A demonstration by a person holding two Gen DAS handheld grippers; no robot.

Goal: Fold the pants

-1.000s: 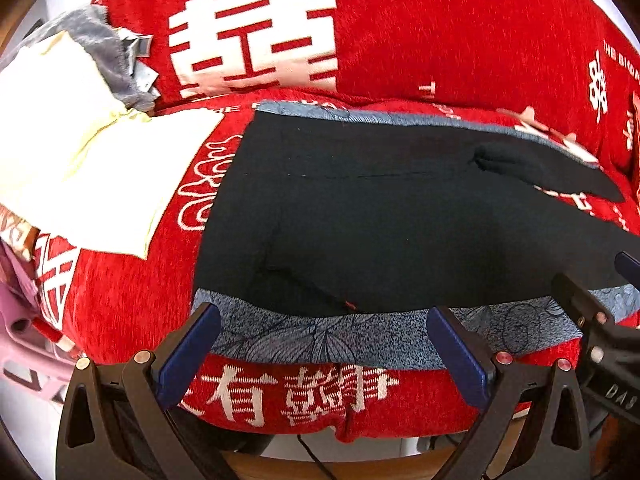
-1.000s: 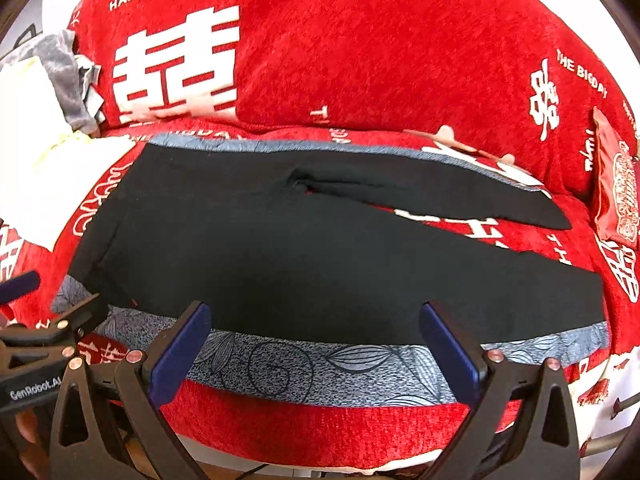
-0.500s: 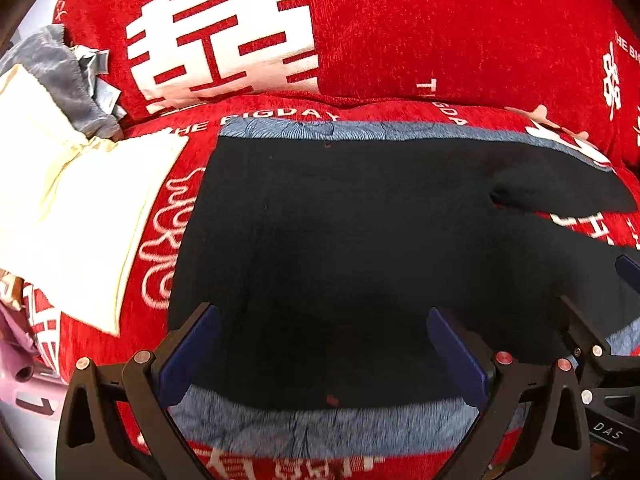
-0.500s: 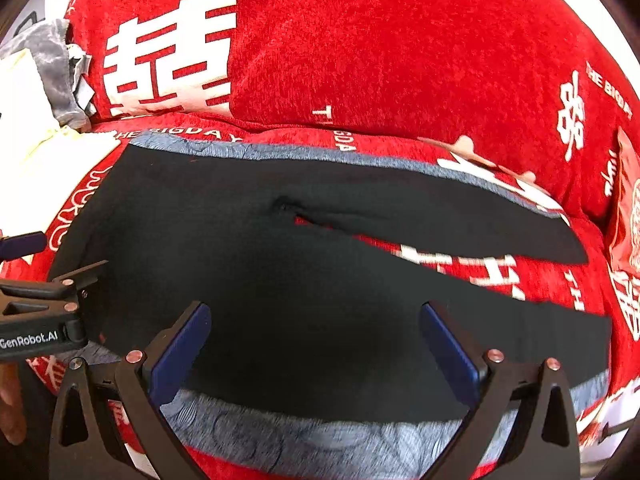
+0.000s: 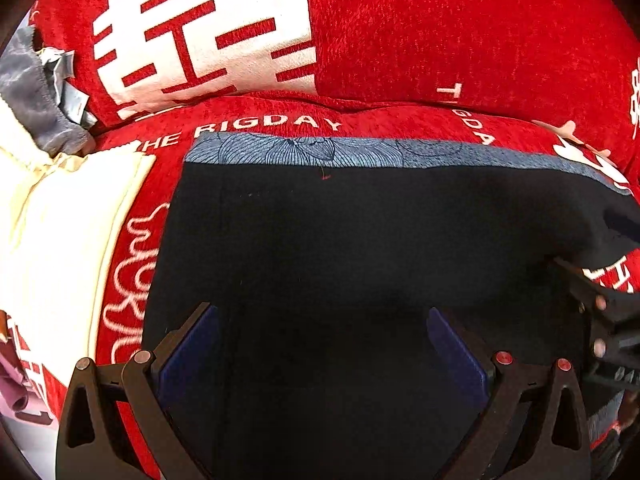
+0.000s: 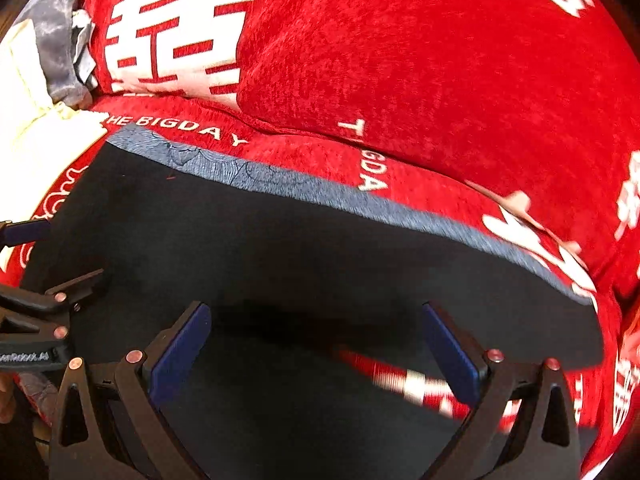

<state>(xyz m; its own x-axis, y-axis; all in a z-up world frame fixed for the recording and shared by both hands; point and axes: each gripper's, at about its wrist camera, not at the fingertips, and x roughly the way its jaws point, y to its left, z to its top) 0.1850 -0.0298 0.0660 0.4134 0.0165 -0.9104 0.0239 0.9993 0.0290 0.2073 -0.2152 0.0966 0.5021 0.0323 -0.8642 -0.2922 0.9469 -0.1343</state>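
Red sofa cover [image 5: 460,44] with white lettering fills frame, large white character upper left. Cream cloth [image 5: 60,240] at left edge, lying on seat. Grey fabric [image 5: 28,92] above it, upper left corner.

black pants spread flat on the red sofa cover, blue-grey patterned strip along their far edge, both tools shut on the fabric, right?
Not quite: both tools are open, holding nothing. The left tool and right tool each show their blue fingers spread wide over the black pants in their own wrist views. The red sofa cover and patterned strip are as you say.
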